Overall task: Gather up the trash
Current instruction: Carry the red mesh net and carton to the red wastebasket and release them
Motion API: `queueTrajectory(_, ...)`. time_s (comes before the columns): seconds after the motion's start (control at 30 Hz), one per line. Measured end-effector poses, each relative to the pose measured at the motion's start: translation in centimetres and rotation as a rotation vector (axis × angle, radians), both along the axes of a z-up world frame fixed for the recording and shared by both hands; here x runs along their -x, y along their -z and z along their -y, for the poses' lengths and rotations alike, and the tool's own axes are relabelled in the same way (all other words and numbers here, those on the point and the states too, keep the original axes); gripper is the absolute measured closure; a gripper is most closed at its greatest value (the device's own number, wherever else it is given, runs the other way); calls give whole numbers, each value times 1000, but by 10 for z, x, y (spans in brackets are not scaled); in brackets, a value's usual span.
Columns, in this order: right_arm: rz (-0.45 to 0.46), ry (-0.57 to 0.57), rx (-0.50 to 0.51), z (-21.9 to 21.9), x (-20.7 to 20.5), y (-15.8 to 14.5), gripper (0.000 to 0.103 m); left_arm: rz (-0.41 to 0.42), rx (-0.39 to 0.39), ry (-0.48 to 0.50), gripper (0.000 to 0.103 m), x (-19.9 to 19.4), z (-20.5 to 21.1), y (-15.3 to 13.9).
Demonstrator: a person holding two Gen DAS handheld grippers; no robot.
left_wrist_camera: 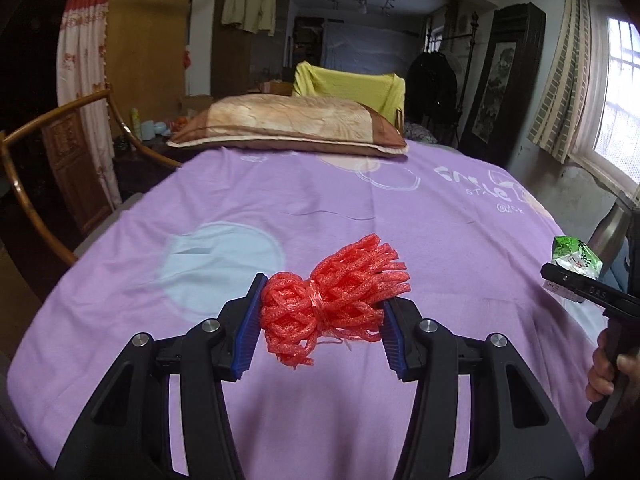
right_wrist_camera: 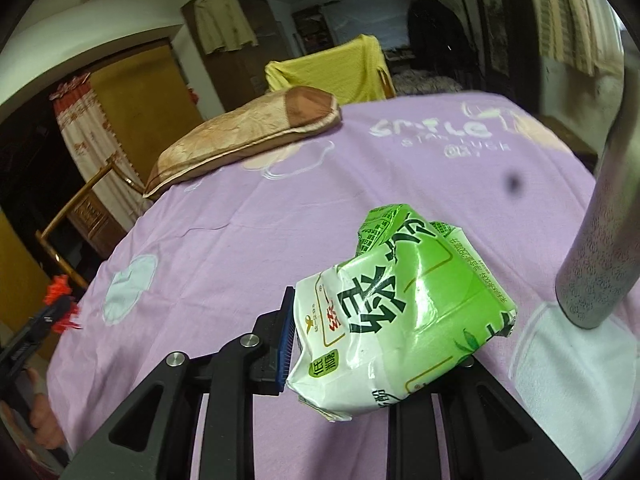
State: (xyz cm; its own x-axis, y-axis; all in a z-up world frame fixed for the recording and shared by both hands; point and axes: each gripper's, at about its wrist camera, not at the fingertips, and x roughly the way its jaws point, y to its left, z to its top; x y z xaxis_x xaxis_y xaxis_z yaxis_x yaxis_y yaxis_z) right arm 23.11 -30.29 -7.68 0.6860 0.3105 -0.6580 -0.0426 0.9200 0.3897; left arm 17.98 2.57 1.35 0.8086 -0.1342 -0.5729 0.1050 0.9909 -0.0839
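Left tongs [left_wrist_camera: 322,316], low centre of the left wrist view, pointed down at a slant over the bed, clamped on a red foam net bundle [left_wrist_camera: 336,296], blue pads [left_wrist_camera: 250,328] pressing both its sides. Bundle lifted clear of the purple bedsheet [left_wrist_camera: 280,200].

Right tongs [right_wrist_camera: 384,340], low centre of the right wrist view, likewise angled downward, gripping a crumpled green-and-white drink carton [right_wrist_camera: 400,312]; only the left blue pad visible, the other hidden behind the carton. Same tongs at the right edge of the left wrist view, a hand [left_wrist_camera: 608,372] wrapped round the grip.

Sheet wide and bare through the middle of both views. Pillow [left_wrist_camera: 292,124] at the far end, upper centre. Metal post [right_wrist_camera: 600,248] close by the carton at the right edge. Wooden chair [left_wrist_camera: 60,152] off the bed's left side.
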Motion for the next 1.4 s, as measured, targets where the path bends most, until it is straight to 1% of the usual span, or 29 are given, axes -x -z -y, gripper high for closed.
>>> queueTrajectory(0.17, 52, -51, 6, -18, 17, -13, 79, 45, 2, -47, 51, 41, -33, -17)
queueTrajectory(0.3, 97, -99, 11, -43, 36, -24, 79, 70, -5, -92, 51, 68, -54, -20)
queueTrajectory(0.5, 165, -227, -6, -102, 57, -46, 79, 91, -46, -186, 51, 117, -86, -15)
queueTrajectory(0.73, 195, -379, -40, -178, 82, -65, 79, 74, -37, -336, 51, 172, -145, -1)
queueTrajectory(0.8, 198, -430, -53, -203, 89, -70, 79, 48, -7, -383, 51, 188, -165, 8)
queueTrajectory(0.9, 195, -529, -78, -246, 101, -77, 79, -31, 42, -455, 51, 213, -203, 28)
queueTrajectory(0.93, 199, -582, -80, -267, 109, -79, 79, -63, 62, -468, 51, 218, -213, 36)
queueTrajectory(0.97, 202, -619, -79, -282, 115, -82, 79, -111, 83, -480, 51, 221, -225, 46)
queueTrajectory(1.07, 194, -725, -89, -323, 135, -84, 79, -234, 92, -535, 50, 230, -250, 80)
queueTrajectory(1.13, 181, -797, -96, -351, 147, -84, 79, -341, 127, -531, 44, 233, -264, 111)
queueTrajectory(1.17, 173, -831, -100, -364, 152, -84, 79, -376, 145, -537, 35, 235, -269, 120)
queueTrajectory(1.2, 164, -863, -104, -375, 157, -84, 79, -403, 160, -559, 30, 237, -278, 130)
queueTrajectory(1.27, 136, -940, -106, -403, 167, -82, 79, -414, 182, -606, 29, 243, -293, 136)
queueTrajectory(1.33, 106, -1009, -106, -428, 179, -80, 79, -398, 211, -650, 19, 253, -311, 133)
queueTrajectory(1.37, 88, -1049, -105, -440, 186, -77, 79, -381, 210, -684, 11, 258, -318, 130)
queueTrajectory(1.4, 72, -1082, -101, -452, 194, -75, 78, -362, 196, -727, 9, 264, -326, 126)
